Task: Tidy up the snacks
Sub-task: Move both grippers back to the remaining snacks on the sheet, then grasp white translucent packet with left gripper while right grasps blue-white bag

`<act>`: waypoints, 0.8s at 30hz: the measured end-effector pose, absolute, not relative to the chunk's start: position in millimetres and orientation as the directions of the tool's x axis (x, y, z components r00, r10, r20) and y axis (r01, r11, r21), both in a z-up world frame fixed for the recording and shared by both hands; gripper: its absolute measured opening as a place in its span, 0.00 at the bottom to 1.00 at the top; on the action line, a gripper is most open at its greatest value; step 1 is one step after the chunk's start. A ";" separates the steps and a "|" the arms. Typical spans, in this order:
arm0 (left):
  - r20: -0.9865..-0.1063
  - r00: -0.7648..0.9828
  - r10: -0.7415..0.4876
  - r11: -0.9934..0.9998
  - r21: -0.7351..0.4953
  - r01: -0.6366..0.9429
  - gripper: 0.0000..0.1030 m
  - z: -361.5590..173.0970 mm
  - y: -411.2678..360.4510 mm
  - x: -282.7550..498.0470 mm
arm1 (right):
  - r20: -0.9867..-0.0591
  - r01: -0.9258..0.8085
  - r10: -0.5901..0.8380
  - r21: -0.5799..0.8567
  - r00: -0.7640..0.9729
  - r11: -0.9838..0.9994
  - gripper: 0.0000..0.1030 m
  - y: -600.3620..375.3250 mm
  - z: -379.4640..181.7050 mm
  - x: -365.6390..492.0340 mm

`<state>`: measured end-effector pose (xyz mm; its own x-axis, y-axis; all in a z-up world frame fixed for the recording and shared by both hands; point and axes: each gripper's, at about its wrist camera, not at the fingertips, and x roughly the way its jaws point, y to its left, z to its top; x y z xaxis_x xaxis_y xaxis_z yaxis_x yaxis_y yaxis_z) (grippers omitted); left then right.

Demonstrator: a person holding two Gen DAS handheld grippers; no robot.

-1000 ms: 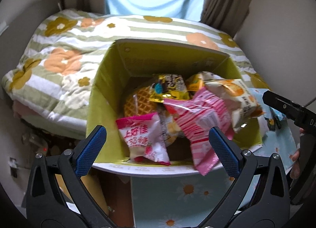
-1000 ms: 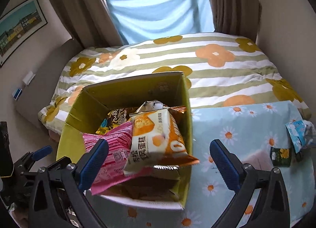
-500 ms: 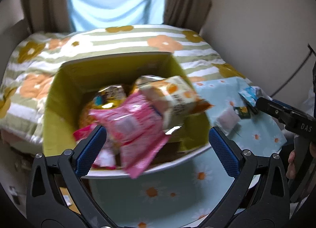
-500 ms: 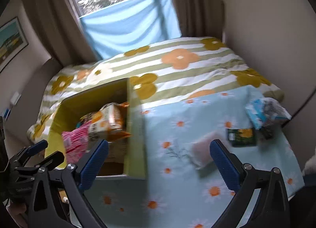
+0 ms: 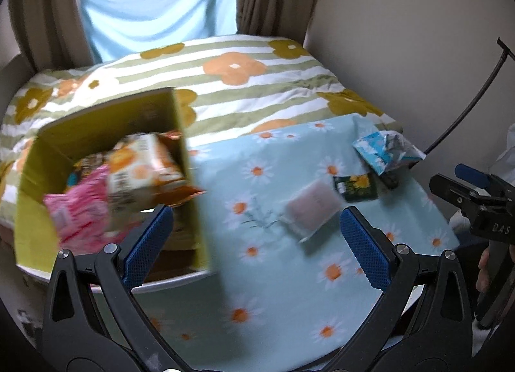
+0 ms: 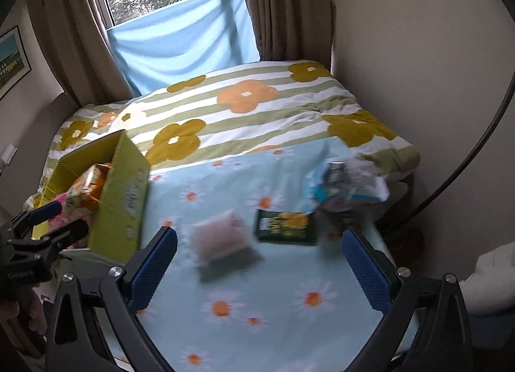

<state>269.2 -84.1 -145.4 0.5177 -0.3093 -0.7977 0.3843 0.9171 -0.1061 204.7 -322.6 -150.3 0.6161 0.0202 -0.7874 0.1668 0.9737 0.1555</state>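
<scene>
both tools, left (image 5: 256,240) and right (image 6: 259,264), gape empty; right of the yellow box (image 6: 120,198) lie 3 snack packets, the pale one (image 6: 219,236) nearest.

One yellow-green box (image 5: 193,211) with at least three snack packets heaped inside, the heap too blurred to count further; three more on the daisy cloth (image 6: 273,291): one pale pink packet (image 6: 219,238), one dark green packet (image 6: 285,227), one blue-white packet (image 5: 384,149)
</scene>
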 end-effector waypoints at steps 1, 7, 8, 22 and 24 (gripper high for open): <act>-0.800 0.516 -0.307 0.918 -0.107 0.381 1.00 -147.5 -92.7 270.4 | -0.789 0.157 0.025 0.153 0.614 0.976 0.99 -333.6 -152.1 205.5; -0.829 0.469 -0.304 0.915 -0.116 0.387 1.00 -168.6 -143.0 278.0 | -0.802 0.109 0.031 0.119 0.597 0.987 0.99 -384.9 -160.5 213.6; -0.838 0.458 -0.297 0.912 -0.107 0.395 1.00 -172.9 -149.9 278.9 | -0.804 0.108 0.033 0.121 0.594 0.987 0.99 -389.4 -162.3 215.6; -0.945 0.280 -0.171 0.772 0.048 0.634 1.00 -261.7 -223.7 304.6 | -0.848 0.106 0.083 0.161 0.523 0.981 0.99 -433.3 -203.7 260.1; -0.951 0.266 -0.160 0.755 0.055 0.653 1.00 -270.9 -228.8 309.3 | -0.853 0.106 0.077 0.152 0.517 0.983 0.99 -435.0 -208.6 268.8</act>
